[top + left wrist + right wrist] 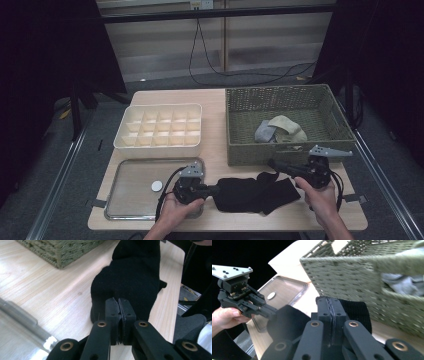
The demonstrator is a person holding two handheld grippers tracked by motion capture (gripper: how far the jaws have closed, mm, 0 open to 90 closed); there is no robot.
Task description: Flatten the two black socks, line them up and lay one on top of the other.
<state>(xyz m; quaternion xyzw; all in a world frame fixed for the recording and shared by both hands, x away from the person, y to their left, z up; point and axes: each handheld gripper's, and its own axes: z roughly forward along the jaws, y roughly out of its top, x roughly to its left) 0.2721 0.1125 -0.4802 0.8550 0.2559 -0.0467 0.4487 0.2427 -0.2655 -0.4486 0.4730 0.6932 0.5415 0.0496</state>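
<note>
Both grippers are pinching the black fabric sock (256, 193) lying on the light wooden table (220, 150): left gripper (216, 189) clamping its left end, right gripper (272, 164) its right; long axis running left-right between them.

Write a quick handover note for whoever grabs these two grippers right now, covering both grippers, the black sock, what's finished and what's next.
Left gripper: jaws shut on the near-left end of the black sock.
Right gripper: jaws shut on the sock's other end, lifted a little beside the wicker basket.
Sock: mostly lying on the table, between the metal tray and the basket.
Done: sock is out of the basket and gripped at both ends.
Left: probably fold or roll it and put it in the divided box, whose cells look unfilled. More socks wait in the basket.
</note>
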